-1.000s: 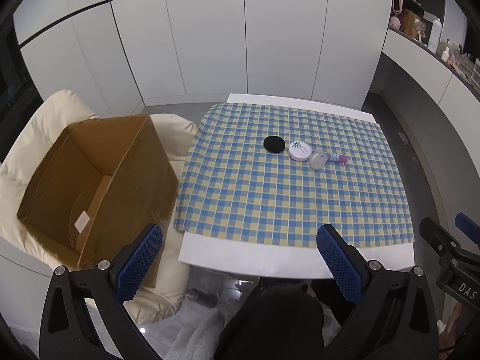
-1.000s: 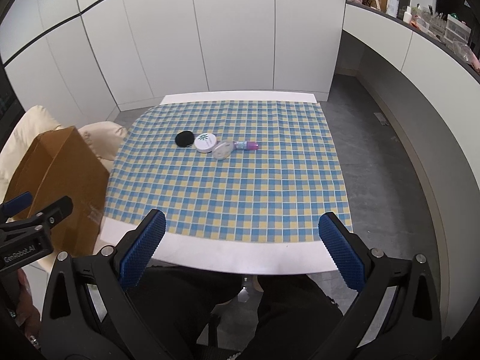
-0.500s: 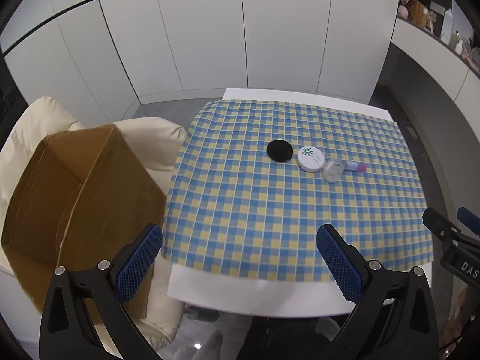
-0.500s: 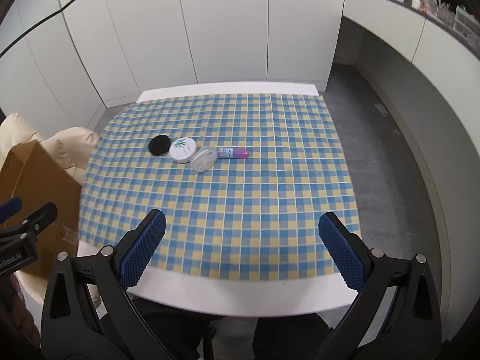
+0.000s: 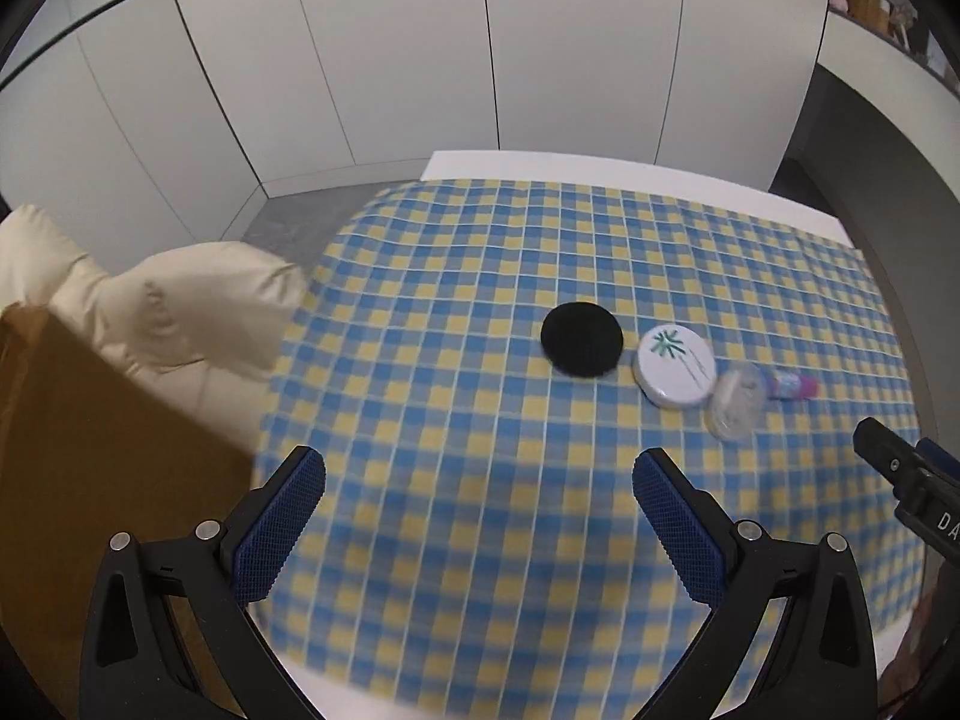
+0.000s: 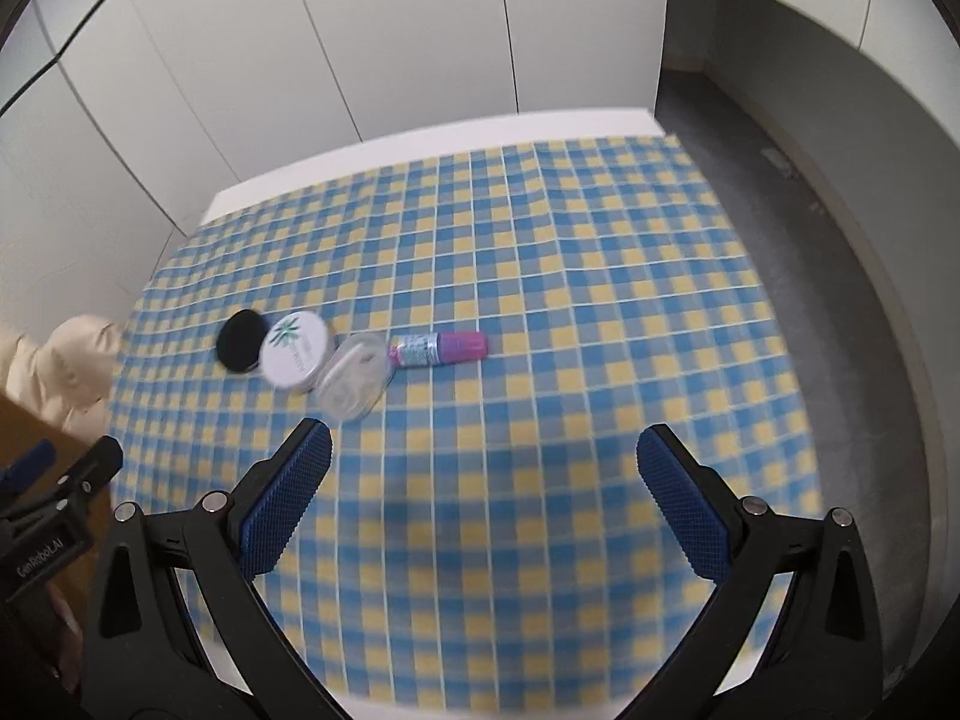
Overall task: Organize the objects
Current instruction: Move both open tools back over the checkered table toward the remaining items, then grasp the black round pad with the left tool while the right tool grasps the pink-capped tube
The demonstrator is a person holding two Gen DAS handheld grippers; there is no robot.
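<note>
Several small items lie in a row on the blue-and-yellow checked tablecloth (image 5: 456,312): a black round lid (image 5: 581,339), a white round tin with a green leaf print (image 5: 675,366), a clear round case (image 5: 735,401) and a small pink-capped bottle (image 5: 792,387) lying on its side. The same row shows in the right wrist view: black lid (image 6: 241,341), white tin (image 6: 296,350), clear case (image 6: 354,376), bottle (image 6: 437,349). My left gripper (image 5: 479,507) is open and empty over the cloth's near part. My right gripper (image 6: 483,492) is open and empty, short of the clear case.
A brown cardboard box (image 5: 90,480) stands at the left of the table on a cream padded chair (image 5: 180,312). White cabinet doors (image 5: 480,48) stand behind the table. A grey floor (image 6: 840,240) runs along the table's right side.
Both grippers have moved forward and lower over the table, so the row of items looks larger and nearer. Both stay open. The box has slid toward the left edge of view.
</note>
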